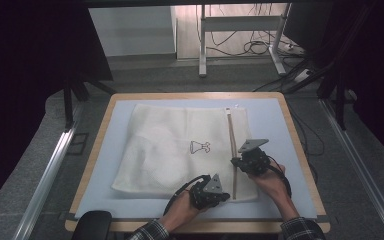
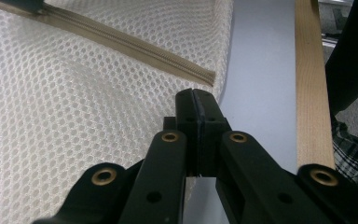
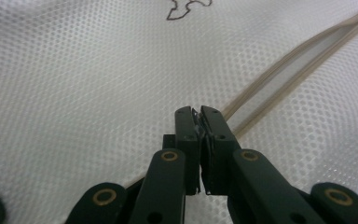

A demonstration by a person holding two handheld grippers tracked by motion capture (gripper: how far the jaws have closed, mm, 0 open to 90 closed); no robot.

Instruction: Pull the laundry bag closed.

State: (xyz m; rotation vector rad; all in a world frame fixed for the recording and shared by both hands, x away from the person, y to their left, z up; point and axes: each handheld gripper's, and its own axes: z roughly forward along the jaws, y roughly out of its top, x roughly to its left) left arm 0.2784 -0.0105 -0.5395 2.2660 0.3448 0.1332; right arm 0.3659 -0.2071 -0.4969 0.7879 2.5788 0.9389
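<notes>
Two plaid sleeves enter at the near table edge, each hand carrying one gripper. One white mesh laundry bag [image 1: 180, 150] lies flat mid-table, with one tan zipper [image 1: 232, 150] along its right side and one small black printed figure [image 1: 200, 147]. At the bag's near edge, the left gripper [image 1: 223, 196] has its jaws pressed together beside the zipper's end; the right gripper [image 1: 236, 161], over the zipper, appears clamped on the slider. Around the bag: one pale blue mat [image 1: 270, 115], a wooden-rimmed table [image 1: 195, 95], grey carpet, cables.
</notes>
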